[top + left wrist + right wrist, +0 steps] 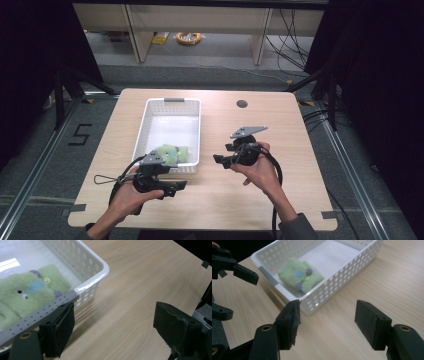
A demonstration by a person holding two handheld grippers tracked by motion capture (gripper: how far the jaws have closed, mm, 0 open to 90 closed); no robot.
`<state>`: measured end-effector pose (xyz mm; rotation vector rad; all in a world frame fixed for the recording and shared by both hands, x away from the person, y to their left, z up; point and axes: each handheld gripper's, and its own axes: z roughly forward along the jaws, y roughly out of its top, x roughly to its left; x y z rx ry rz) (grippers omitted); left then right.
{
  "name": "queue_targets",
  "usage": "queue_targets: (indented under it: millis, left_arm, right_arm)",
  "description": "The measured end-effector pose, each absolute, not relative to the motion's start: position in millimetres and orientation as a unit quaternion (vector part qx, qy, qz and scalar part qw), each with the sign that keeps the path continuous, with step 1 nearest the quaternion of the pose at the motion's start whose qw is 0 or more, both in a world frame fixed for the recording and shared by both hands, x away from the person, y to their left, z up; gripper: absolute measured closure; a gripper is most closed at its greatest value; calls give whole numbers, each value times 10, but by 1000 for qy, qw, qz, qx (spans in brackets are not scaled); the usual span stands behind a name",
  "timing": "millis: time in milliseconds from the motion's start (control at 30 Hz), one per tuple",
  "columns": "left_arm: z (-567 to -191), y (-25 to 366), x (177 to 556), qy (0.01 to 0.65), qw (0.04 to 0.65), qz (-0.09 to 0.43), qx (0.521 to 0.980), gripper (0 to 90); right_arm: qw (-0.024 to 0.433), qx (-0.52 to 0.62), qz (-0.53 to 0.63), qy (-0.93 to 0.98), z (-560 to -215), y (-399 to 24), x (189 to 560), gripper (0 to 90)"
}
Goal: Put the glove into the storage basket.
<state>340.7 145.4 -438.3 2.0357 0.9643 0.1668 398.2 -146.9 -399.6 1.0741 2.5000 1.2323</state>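
A folded green felt toy [172,153] lies in the near end of a white perforated basket [173,107] on the light wooden tabletop [280,125]. In the right gripper view the toy [300,276] shows a blue patch, a yellow button and two purple bobbles, and it rests against the basket's [342,272] near corner wall. The left gripper view shows the same toy [27,293] just behind the basket's grey rim strip [42,312].

The left hand-held gripper [181,186] is held low over the tabletop, just in front of the basket's near edge, with its jaws spread wide and nothing between them; bare wood lies in the gap. The right hand-held gripper [220,160] is held to the right of the basket, pointing toward it, jaws also apart and holding nothing. From the right gripper's camera, the left hand-held gripper [243,290] appears at the far left, beside the basket's corner. A person's forearms come in from the near side of the tabletop.
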Motion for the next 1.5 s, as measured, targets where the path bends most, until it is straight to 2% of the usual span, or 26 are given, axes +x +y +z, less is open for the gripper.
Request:
queue_targets:
  millis: [233,433,567,700,733,1000,1033,1267,1300,1500]
  left_arm:
    - [-4544,1396,3325,392,440,67,805,165]
    - [-4654,1397,3265,390,430,67,812,165]
    - [-4721,1417,3232,383,421,70,819,165]
    - [-4789,1458,3221,383,414,64,823,165]
    - [-4806,1459,3214,388,415,66,820,165]
    - [-4887,1522,3154,382,410,67,826,165]
    - [-4898,1518,3147,384,412,68,823,165]
    - [-4925,1528,3133,383,415,67,823,165]
    - [-4927,1531,3132,383,417,67,822,165]
    - [-4956,1545,3109,381,408,64,827,165]
  right_arm:
    - [85,358,415,832,-4173,-1608,3814,370]
    - [66,364,417,830,-4285,-1661,3735,366]
    - [84,357,416,832,-4364,-1739,3719,357]
    - [57,372,421,826,-4431,-1769,3682,338]
    - [70,366,419,828,-4445,-1798,3684,334]
    - [62,374,437,816,-4544,-1929,3579,294]
    - [73,376,431,817,-4544,-1962,3567,287]
    - [66,382,440,810,-4621,-2067,3437,268]
    - [77,377,439,812,-4636,-2100,3428,262]
    - [78,380,438,811,-4710,-2161,3340,259]
